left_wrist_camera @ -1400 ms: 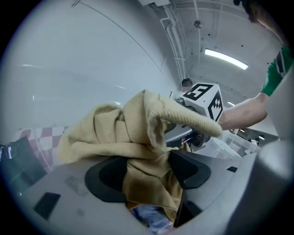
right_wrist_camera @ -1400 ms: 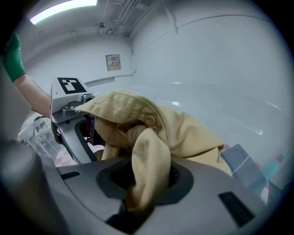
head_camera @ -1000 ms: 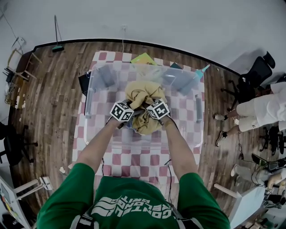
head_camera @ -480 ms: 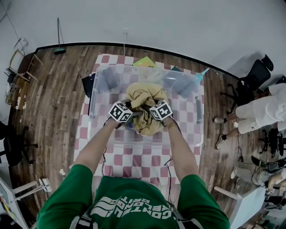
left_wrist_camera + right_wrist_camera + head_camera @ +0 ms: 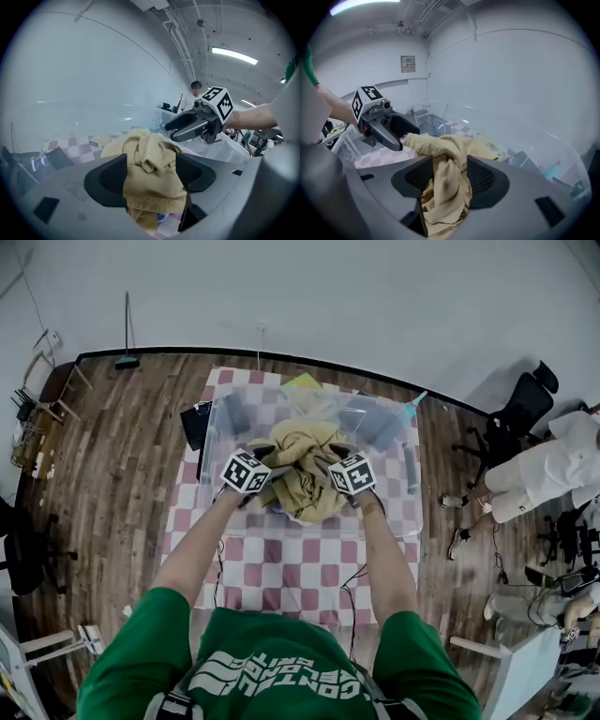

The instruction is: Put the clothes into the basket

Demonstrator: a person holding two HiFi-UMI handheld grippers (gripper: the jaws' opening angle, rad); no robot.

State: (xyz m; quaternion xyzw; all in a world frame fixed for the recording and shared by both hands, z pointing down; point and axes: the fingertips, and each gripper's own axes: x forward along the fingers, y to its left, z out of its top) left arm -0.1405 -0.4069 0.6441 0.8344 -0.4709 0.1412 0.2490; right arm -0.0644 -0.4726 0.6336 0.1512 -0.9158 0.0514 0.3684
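Note:
A crumpled tan garment [image 5: 302, 474] hangs between both grippers above the clear plastic basket [image 5: 214, 423] on the checkered table. In the head view my left gripper [image 5: 268, 487] is at the garment's left side and my right gripper [image 5: 330, 471] at its right. In the left gripper view the cloth [image 5: 152, 173] fills the gap between my left gripper's [image 5: 151, 164] pads, whose jaws are easing wider. My right gripper's [image 5: 445, 178] jaws are opening, with the cloth [image 5: 443, 192] draped loosely between them. Each gripper shows in the other's view: the right gripper [image 5: 180, 126] and the left gripper [image 5: 401, 132].
The table [image 5: 281, 568] wears a red-and-white checkered cloth. A black object [image 5: 197, 418] lies left of the basket, a yellow-green item [image 5: 302, 382] behind it. A cable [image 5: 352, 579] crosses the near part. A seated person [image 5: 544, 470] and an office chair [image 5: 511, 423] are to the right.
The two grippers have spread apart over the basket, the right one moving right. The right jaws have widened around the cloth. The garment stays up between them.

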